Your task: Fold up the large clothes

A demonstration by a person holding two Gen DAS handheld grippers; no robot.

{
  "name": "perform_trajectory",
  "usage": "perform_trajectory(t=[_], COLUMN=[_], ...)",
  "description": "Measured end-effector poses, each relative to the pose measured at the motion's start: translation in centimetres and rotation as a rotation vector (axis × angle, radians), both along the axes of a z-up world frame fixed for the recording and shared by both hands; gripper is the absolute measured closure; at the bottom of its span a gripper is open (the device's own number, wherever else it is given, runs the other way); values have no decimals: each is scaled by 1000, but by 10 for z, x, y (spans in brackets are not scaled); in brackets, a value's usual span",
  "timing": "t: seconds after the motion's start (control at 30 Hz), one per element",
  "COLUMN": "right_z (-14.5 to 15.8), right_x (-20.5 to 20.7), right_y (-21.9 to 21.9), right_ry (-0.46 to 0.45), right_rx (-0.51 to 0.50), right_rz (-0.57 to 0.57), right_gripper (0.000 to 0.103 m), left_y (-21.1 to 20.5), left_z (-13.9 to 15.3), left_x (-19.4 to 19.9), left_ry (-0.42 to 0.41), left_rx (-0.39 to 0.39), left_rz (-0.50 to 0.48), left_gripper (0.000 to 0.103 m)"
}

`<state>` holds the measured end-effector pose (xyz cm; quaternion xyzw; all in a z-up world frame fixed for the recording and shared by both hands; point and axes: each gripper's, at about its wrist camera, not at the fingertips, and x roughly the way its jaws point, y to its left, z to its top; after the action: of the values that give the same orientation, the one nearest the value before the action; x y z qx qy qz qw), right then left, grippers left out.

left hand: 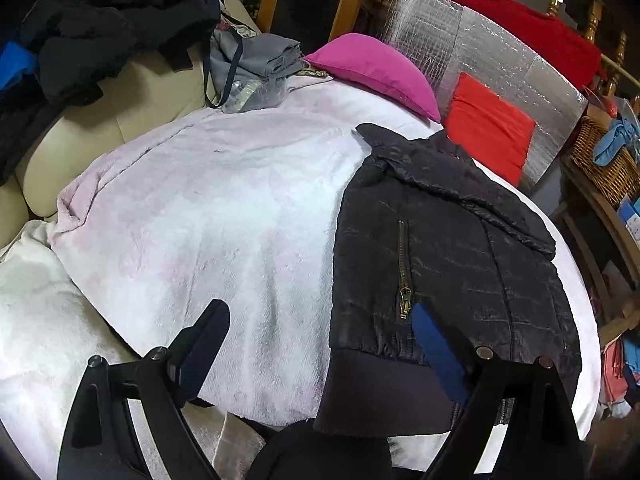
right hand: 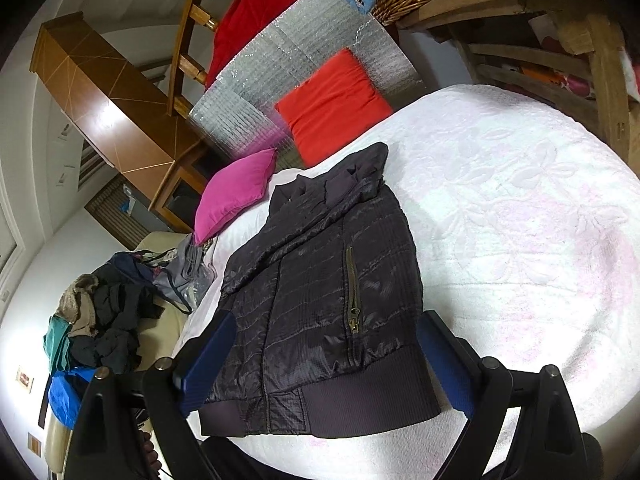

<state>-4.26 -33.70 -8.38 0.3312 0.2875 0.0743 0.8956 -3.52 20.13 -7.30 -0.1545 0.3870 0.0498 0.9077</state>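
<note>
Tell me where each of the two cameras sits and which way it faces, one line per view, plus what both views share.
Left wrist view: sits on the left tool, angled down over the white blanket; the jacket lies to its right; both open fingers show.
Right wrist view: sits on the right tool, tilted, facing the jacket's ribbed hem; both open fingers straddle it without touching.
Shared: jacket, blanket, pink cushion, red cushion.

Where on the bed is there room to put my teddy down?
The blanket lies bare between the jacket and the sofa. In the right wrist view it is also bare beyond the jacket's pocket side, toward the wooden frame. It is crowded near the pink pillow, red cushion and clothes pile.
</note>
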Motion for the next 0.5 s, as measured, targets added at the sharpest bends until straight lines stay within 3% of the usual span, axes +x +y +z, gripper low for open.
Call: perform_trajectory(t=[0.5], right_z=[-27], right_x=[15], right_y=[-4], right_ry=[77], right_rx=[15], right_rz=[-3], right_gripper=[10], left_y=[-7], left_z=[-17], left_x=[13], left_ry=[47], left_rx=[-10], left_rz=[-33], left_gripper=[11])
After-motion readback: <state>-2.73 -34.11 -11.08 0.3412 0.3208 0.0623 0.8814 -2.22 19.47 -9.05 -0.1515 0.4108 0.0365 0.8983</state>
